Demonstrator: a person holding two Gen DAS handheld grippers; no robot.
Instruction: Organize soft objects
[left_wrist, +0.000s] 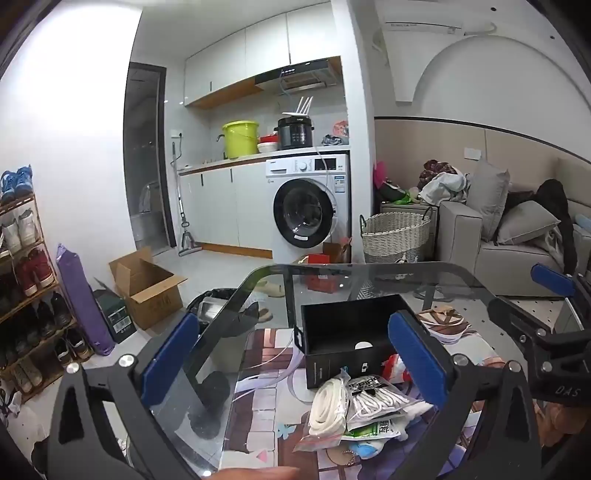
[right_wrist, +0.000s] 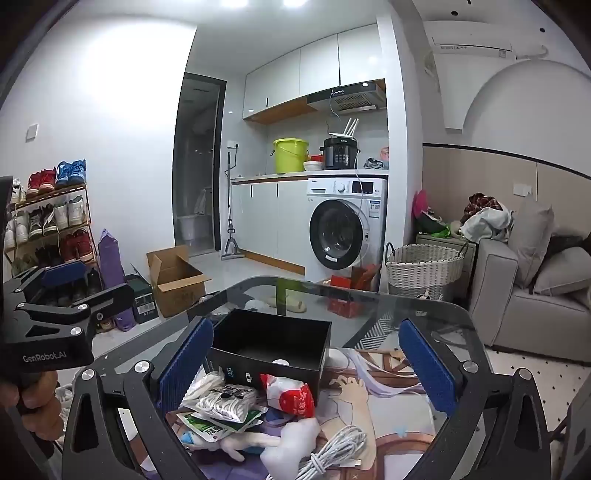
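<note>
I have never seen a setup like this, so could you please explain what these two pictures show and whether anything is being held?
No robot arm here: a person carries a handheld two-finger gripper in each hand, each with a fisheye camera looking along its blue-padded fingers. One picture comes from the left gripper, the other from the right gripper. Both stand open and hold nothing. Below them is a glass table with a picture mat, an open black box, and a pile of soft things: a bagged white cord, a red-and-white packet and a loose white cable.

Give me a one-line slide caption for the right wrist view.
Open right gripper hovers over a pile of soft items beside a black box.
</note>
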